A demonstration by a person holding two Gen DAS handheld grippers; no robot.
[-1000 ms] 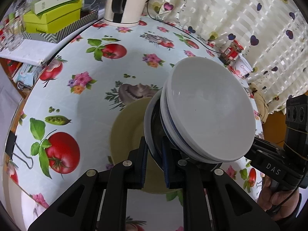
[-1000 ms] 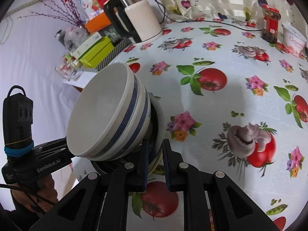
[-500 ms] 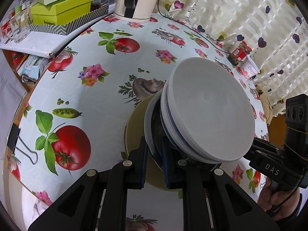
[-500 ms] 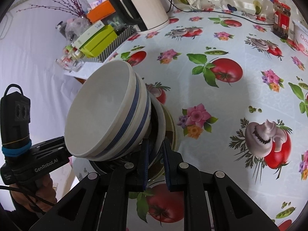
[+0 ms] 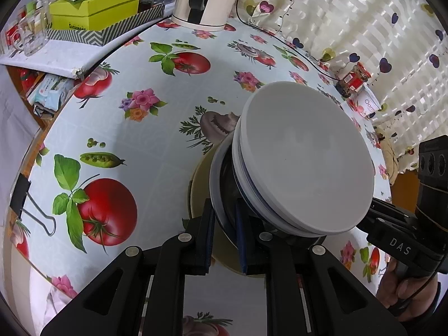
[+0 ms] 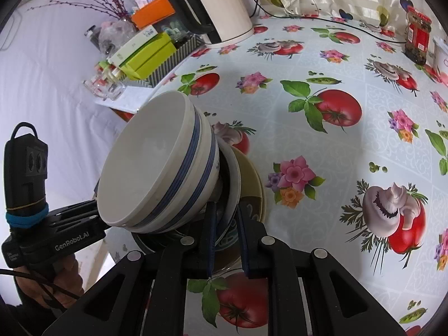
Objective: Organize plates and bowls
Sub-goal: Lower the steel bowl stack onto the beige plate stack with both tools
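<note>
Both grippers clamp opposite edges of one tilted stack of dishes over the bench (image 6: 350,56), which has a tomato and flower print cloth. Left gripper (image 5: 225,238) has its pads either side of the rim of a white plate (image 5: 215,173); its jaws are opening slightly but the pads look still in contact with the rim. Right gripper (image 6: 226,240) is nearly closed, clamped on the same plate rim (image 6: 234,173) from the other side. Nested in the plate sit stacked white bowls with blue stripes (image 6: 165,165); in the left wrist view the bowl mouth (image 5: 305,156) faces the camera. Behind the stack, a beige plate (image 6: 253,179) sits lower, on or just above the bench; can't tell if the held stack touches it. The beige plate edge (image 5: 200,184) also shows in the left view. A person's hand (image 6: 53,280) holds the left gripper's handle, another hand (image 5: 403,285) holds the right one. At the far bench edge: white kettle (image 6: 224,11), green boxes (image 6: 145,53), red-lidded jar (image 6: 417,39). A binder clip (image 5: 30,204) is at the near left edge.
</note>
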